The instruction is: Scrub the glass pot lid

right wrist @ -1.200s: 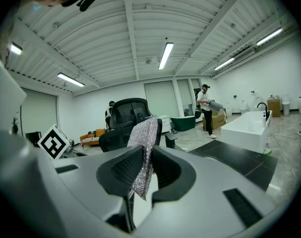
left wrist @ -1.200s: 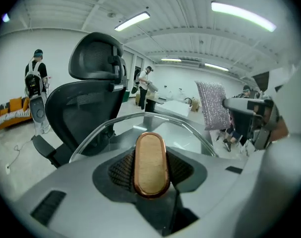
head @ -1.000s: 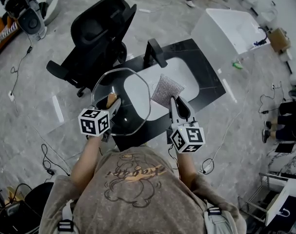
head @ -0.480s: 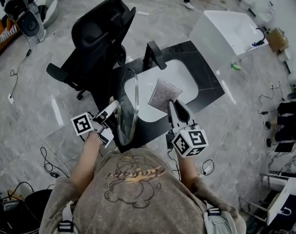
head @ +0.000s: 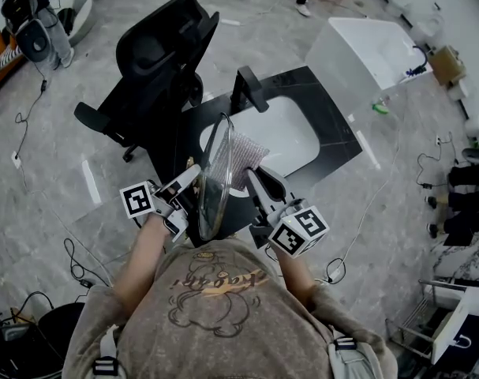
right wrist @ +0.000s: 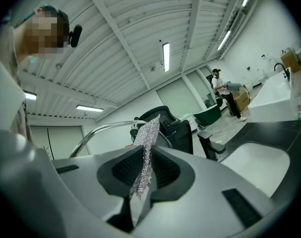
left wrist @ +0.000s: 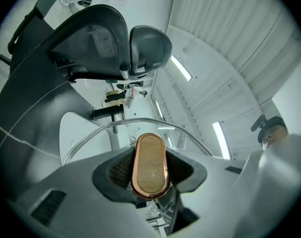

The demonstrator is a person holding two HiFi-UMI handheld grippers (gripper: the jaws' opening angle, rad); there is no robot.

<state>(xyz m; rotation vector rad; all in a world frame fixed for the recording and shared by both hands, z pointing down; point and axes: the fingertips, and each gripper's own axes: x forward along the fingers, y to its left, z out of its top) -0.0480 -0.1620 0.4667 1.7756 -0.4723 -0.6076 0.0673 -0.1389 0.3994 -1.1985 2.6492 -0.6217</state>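
Lab-like test hall, office chair, black sink counter, white basin unit, ceiling strip lights

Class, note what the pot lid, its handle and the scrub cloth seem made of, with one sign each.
Pot lid: clear glass, the background shows through.
Handle: probably wood, matte grain, shiny coppery rim.
Scrub cloth: silvery glittering mesh, perhaps metallic thread.

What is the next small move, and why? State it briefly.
Probably press the scrubber in the right gripper flat against the lid and start rubbing. The left gripper holds the lid by its handle, on edge over the sink, and the scrubber is right beside the glass; whether they touch is unclear.
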